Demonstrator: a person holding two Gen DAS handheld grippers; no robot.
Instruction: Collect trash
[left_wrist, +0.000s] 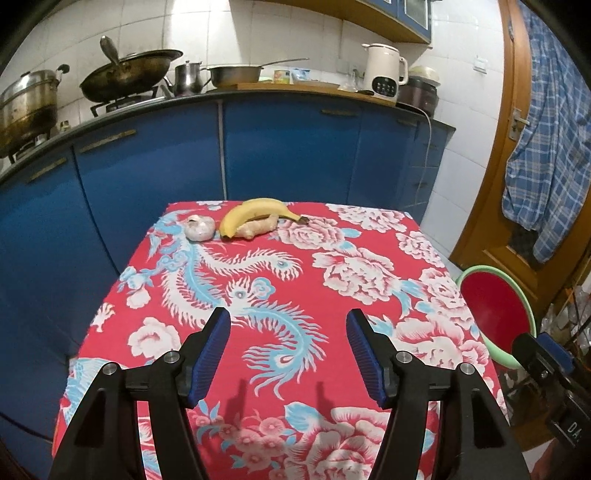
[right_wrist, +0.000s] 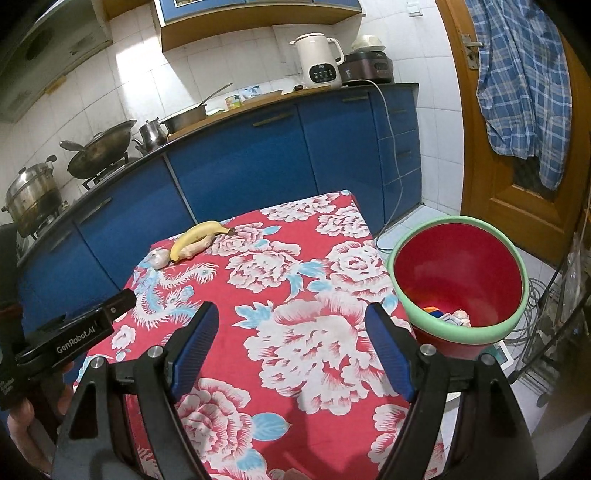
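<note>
On the far edge of the red flowered tablecloth (left_wrist: 332, 258) lie a yellow banana (left_wrist: 255, 212), a piece of ginger (left_wrist: 258, 228) tucked against it, and a garlic bulb (left_wrist: 199, 228) to their left. My left gripper (left_wrist: 289, 317) hovers over the near half of the table, well short of them, jaws open with nothing between the blue pads. My right gripper (right_wrist: 291, 310) is also open and empty over the table's right side. A red bin with a green rim (right_wrist: 458, 273) stands on the floor to the right, with a few scraps (right_wrist: 448, 315) at its bottom.
Blue kitchen cabinets (left_wrist: 288, 147) run close behind the table, with pots, a wok (left_wrist: 125, 74) and a white kettle (left_wrist: 384, 70) on the counter. A wooden door (right_wrist: 517, 184) with a plaid shirt hanging on it is at the right. Cables lie on the floor beside the bin.
</note>
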